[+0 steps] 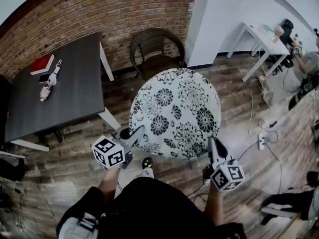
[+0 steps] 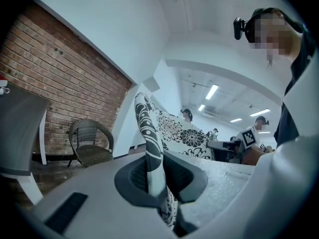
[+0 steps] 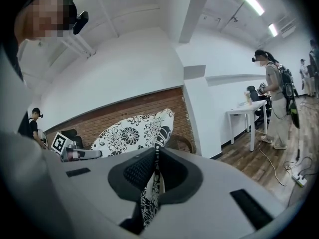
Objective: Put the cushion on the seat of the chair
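A round white cushion (image 1: 175,114) with black flower print hangs flat in the air between my two grippers, above the wooden floor. My left gripper (image 1: 133,133) is shut on the cushion's near left edge, and the fabric (image 2: 151,148) runs up between its jaws. My right gripper (image 1: 211,144) is shut on the near right edge, with the cloth (image 3: 152,183) pinched in its jaws. The brown wicker chair (image 1: 155,51) stands beyond the cushion against the brick wall, its seat (image 1: 160,63) bare; it also shows in the left gripper view as the chair (image 2: 89,144).
A dark grey table (image 1: 60,88) with a red book (image 1: 42,64) stands left of the chair. A white pillar (image 1: 212,19) rises right of it. White desks (image 1: 259,41), floor cables with a power strip (image 1: 260,142), and other people (image 3: 275,101) are at the right.
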Available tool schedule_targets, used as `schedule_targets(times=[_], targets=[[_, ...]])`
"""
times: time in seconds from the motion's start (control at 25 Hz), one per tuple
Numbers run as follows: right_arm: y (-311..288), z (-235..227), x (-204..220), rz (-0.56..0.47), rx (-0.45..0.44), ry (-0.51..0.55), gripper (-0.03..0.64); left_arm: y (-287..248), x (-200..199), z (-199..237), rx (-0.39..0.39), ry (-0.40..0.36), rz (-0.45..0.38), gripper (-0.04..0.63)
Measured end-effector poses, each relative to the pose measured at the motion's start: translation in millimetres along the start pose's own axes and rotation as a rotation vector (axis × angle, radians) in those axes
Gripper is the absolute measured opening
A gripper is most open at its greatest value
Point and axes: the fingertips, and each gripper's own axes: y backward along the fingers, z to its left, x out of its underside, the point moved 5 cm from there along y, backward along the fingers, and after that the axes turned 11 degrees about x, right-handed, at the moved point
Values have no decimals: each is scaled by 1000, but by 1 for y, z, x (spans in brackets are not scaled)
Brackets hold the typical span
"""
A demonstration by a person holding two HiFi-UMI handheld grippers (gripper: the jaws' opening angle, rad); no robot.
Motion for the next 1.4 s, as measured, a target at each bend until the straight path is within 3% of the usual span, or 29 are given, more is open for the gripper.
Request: schedule_targets(times=[0.64,0.96,1.4], targets=[[4,4,-5,-1,10,25,21,2,-2,3,7,16,-7,11],[20,15,12,-60,76,-27,21,4,-9,7,77,-36,30,11],[23,9,17,-77,58,-71,21,5,-7,-5,55,-49,41,11]])
